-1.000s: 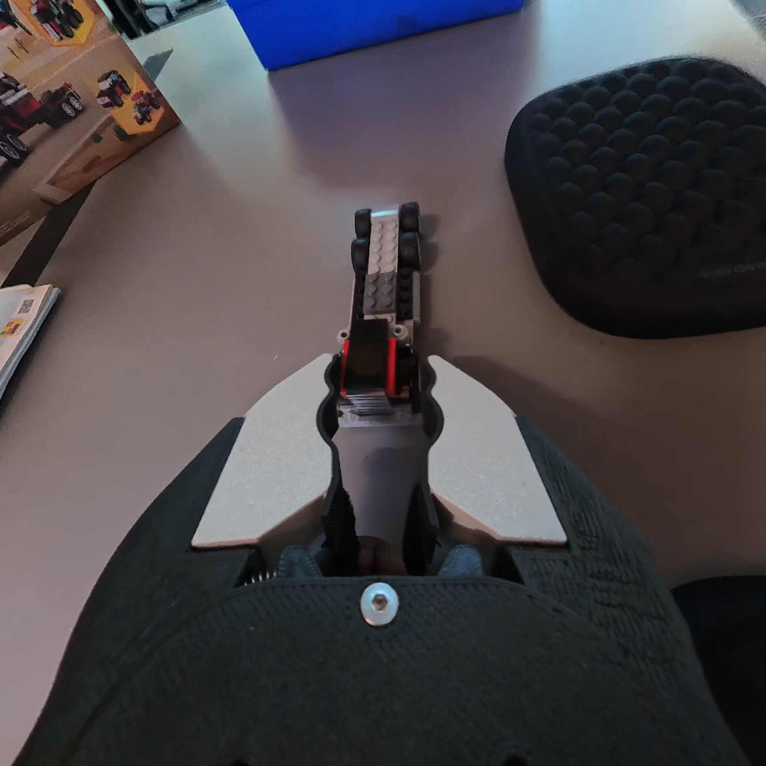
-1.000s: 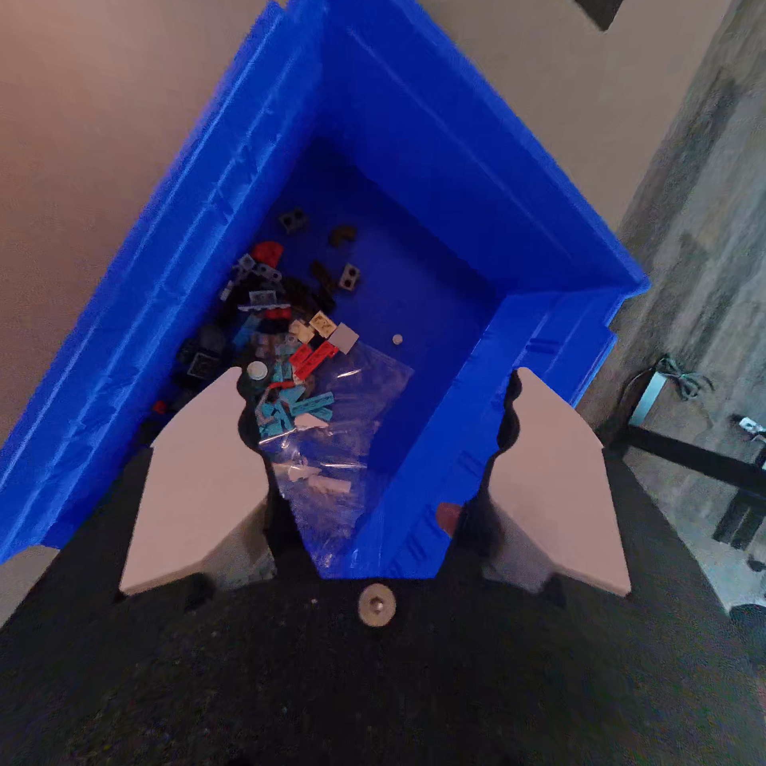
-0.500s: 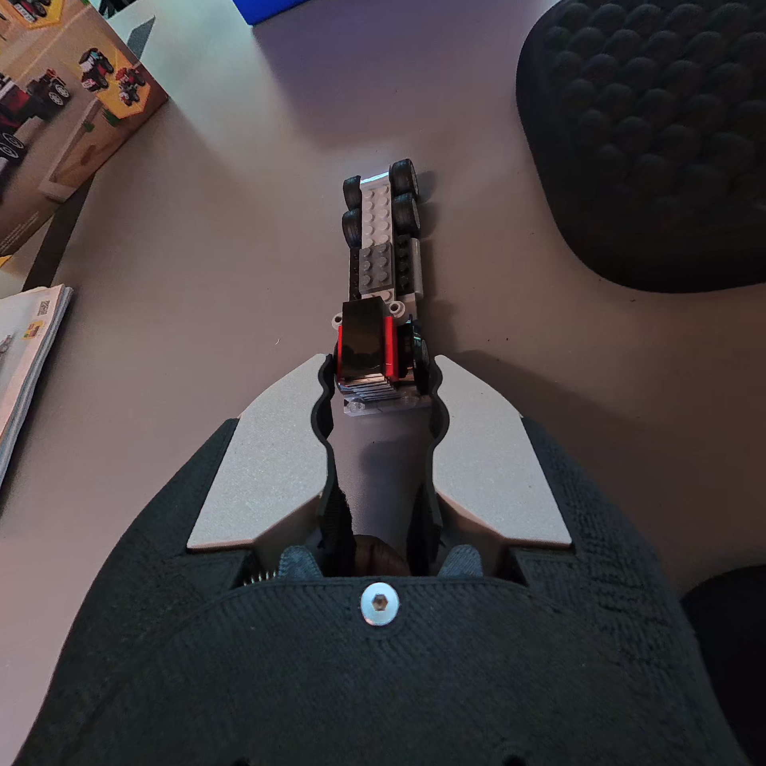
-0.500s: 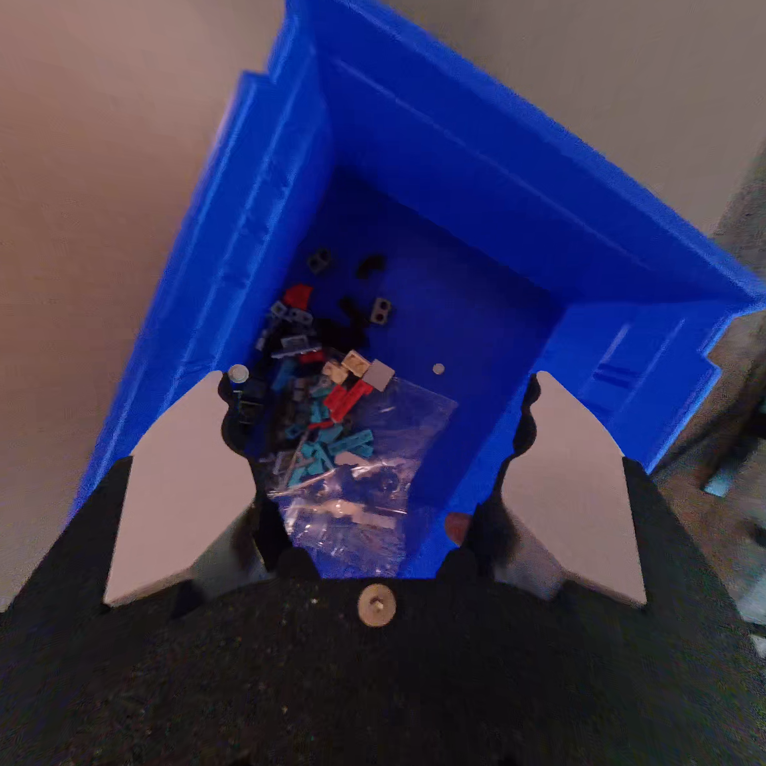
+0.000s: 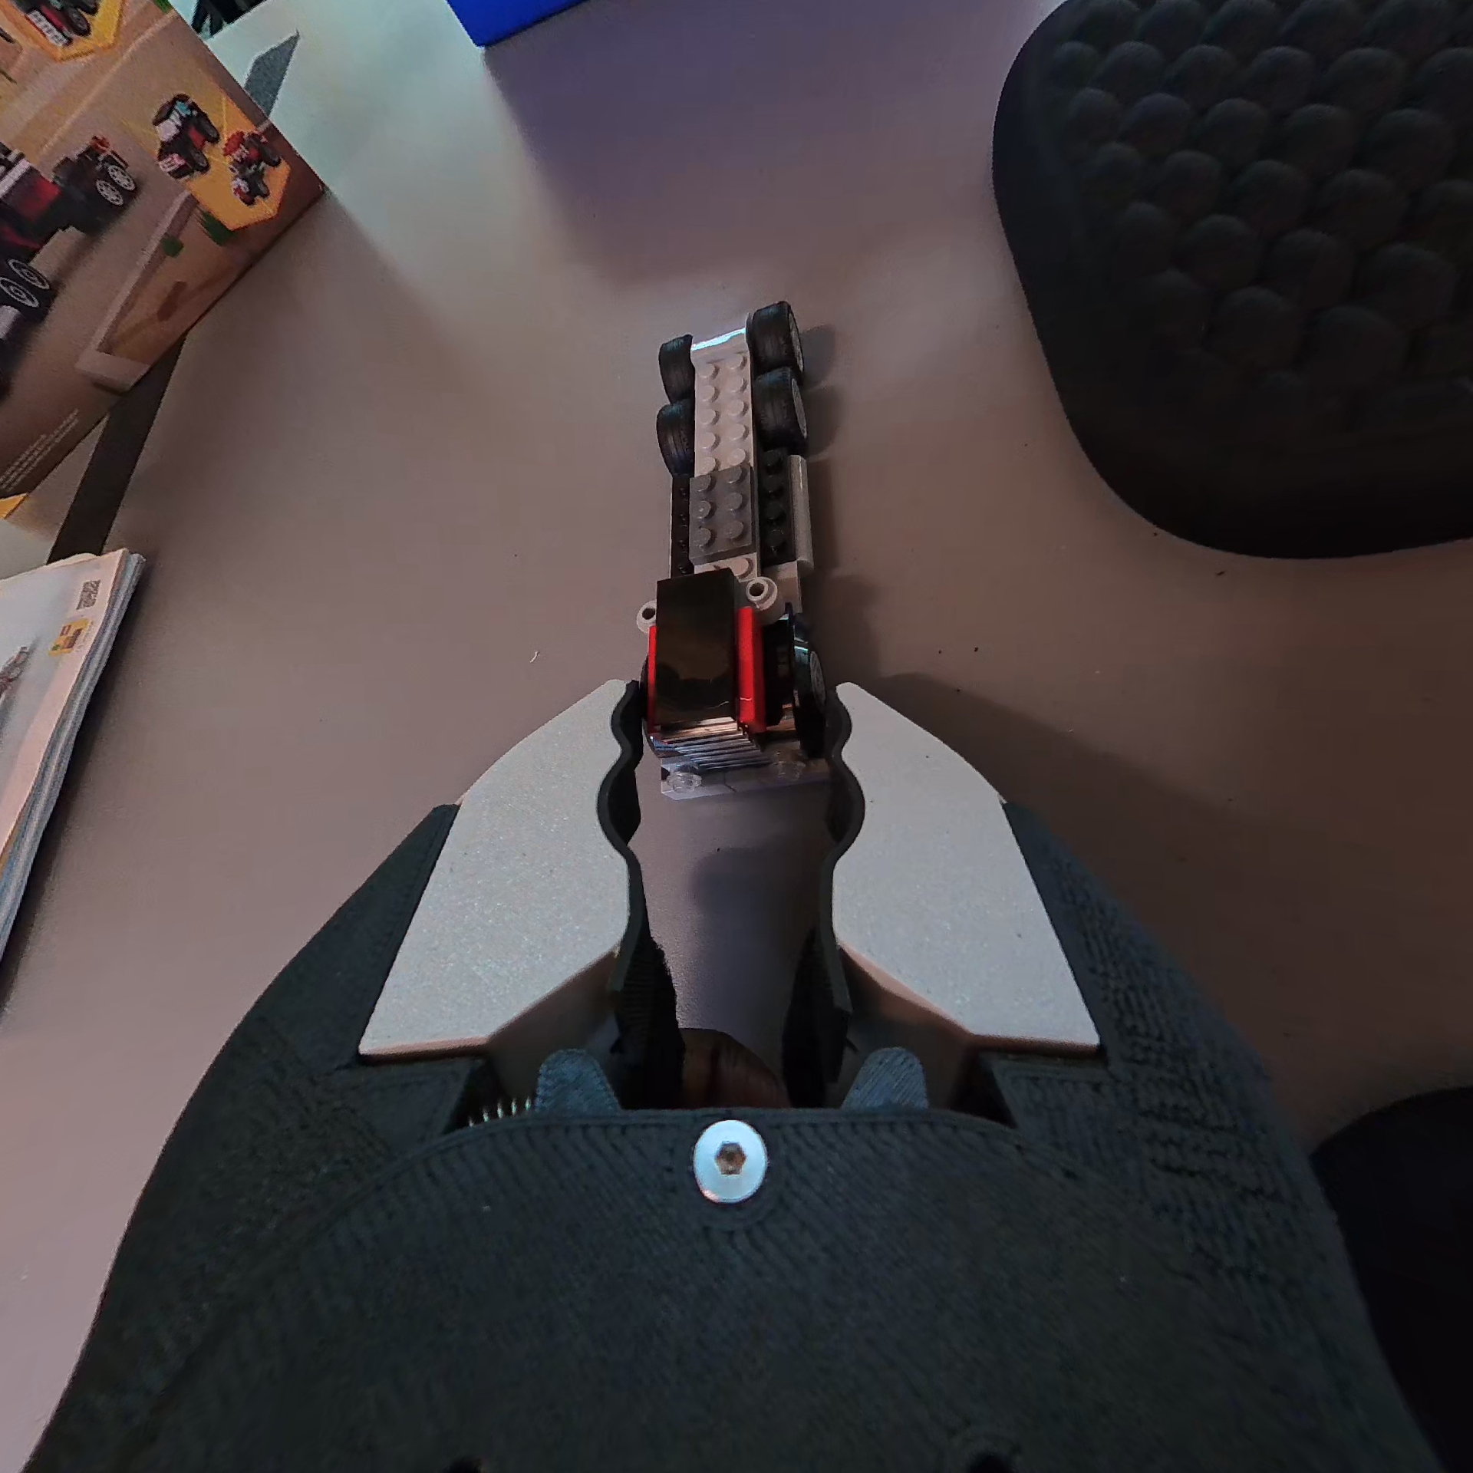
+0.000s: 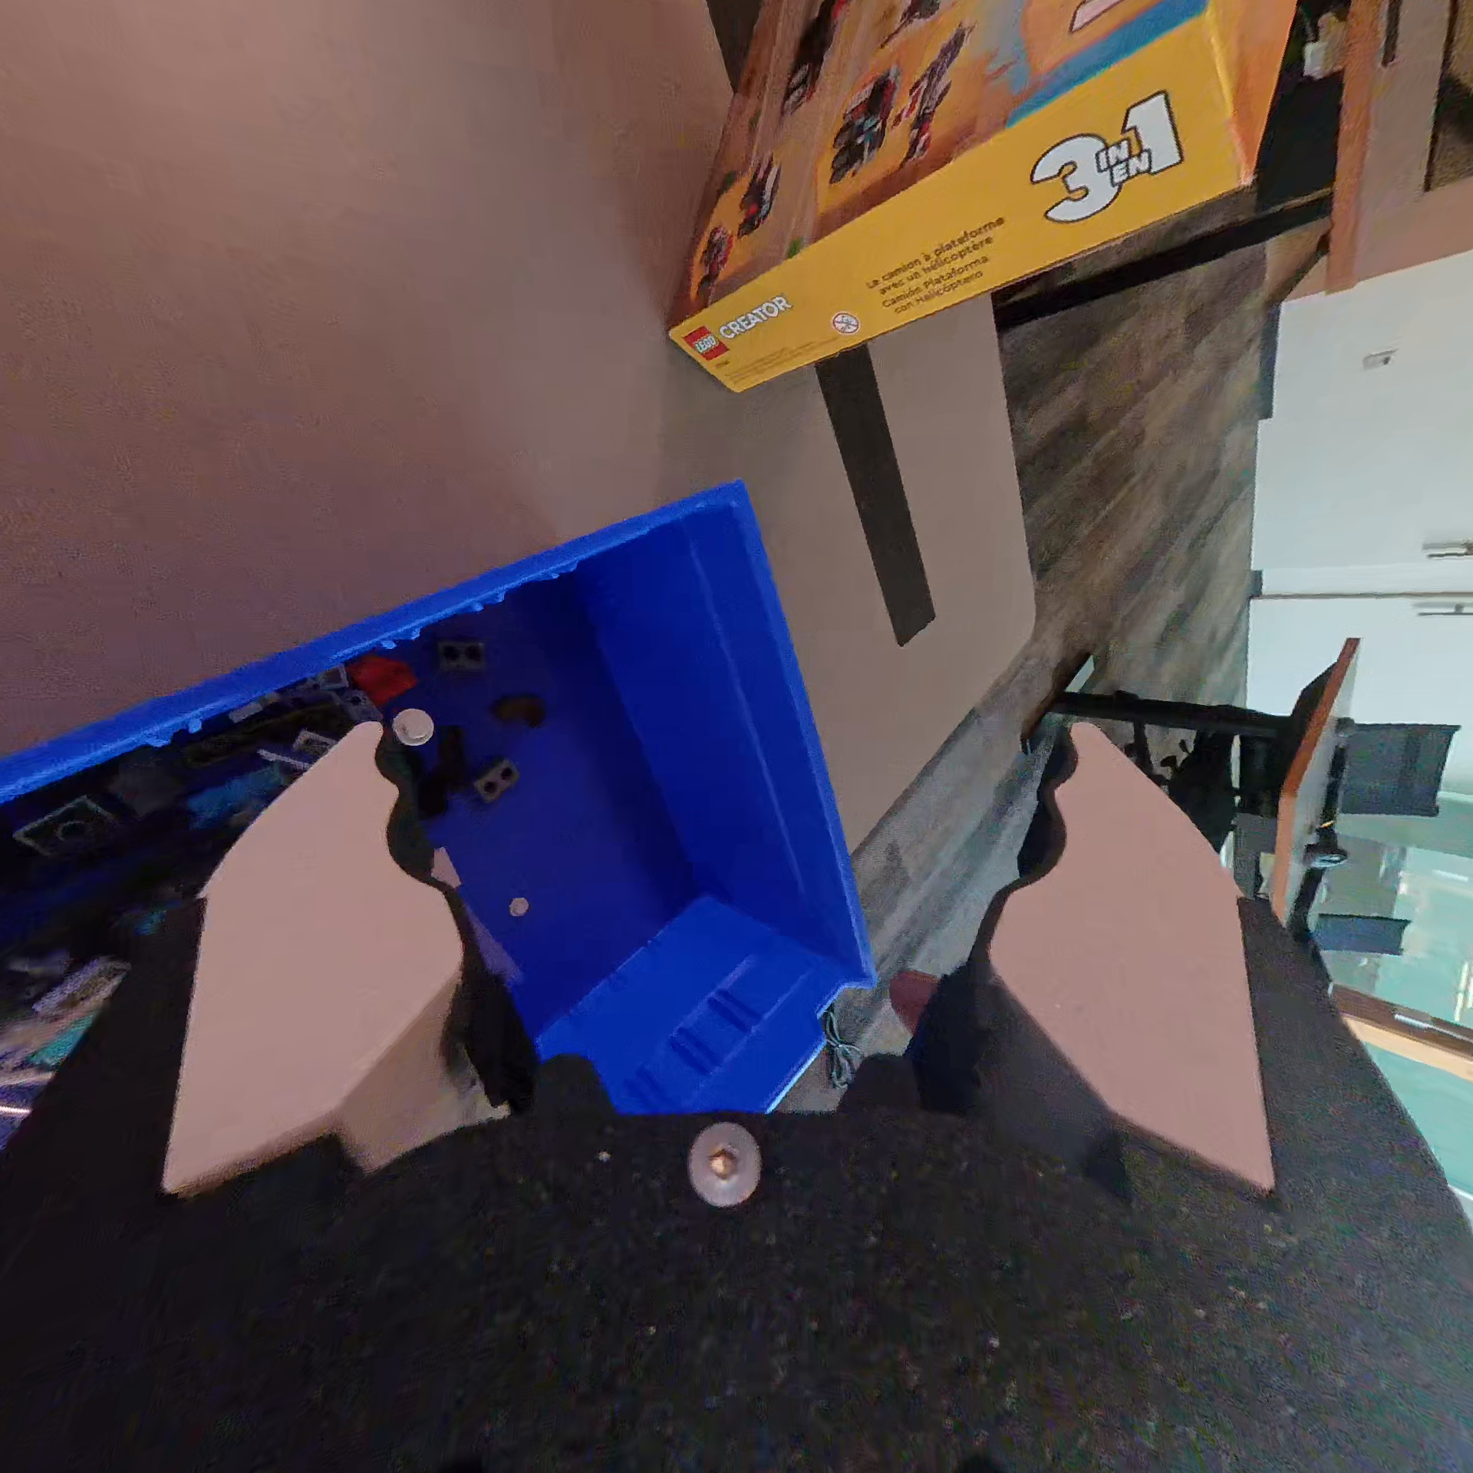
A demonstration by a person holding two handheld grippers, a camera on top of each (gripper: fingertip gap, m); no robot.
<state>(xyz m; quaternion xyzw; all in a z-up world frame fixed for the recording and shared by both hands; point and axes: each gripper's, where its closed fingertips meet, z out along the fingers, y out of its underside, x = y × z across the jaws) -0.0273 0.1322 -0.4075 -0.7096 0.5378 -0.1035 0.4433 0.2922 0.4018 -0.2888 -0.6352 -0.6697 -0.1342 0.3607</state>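
Pale grey-beige tabletop (image 5: 398,478) runs under everything. At its far left lies a printed toy box (image 5: 119,199) with pictures of trucks on it, and nearer, at the edge, a thin booklet (image 5: 56,717) lies flat.

In the middle is a small brick-built truck (image 5: 733,510), standing on its wheels and pointing lengthwise away from the left gripper (image 5: 733,717). It has a red-and-black cab at the near end and a grey studded bed with black tyres at the far end. The gripper's two pale fingers (image 5: 542,861) flank the cab's front closely, one on each side by the bumper. From this angle I cannot tell whether the pads actually press on it or only stand against it. To the right of the truck, well apart, lies a black cushion (image 5: 1243,263) with a bumpy top.

Over by the right gripper (image 6: 725,741), a blue plastic bin (image 6: 717,717) stands on the same table. In its left half is a heap of loose bricks (image 6: 239,757), grey, black, red and pale blue, with a small white round piece (image 6: 413,727) just beside the left fingertip. The gripper is spread wide above the bin, with nothing between its fingers, and its right finger hangs out past the bin's wall. The toy box (image 6: 956,199) shows farther on, and beyond the table edge is wood-patterned floor (image 6: 1116,478).
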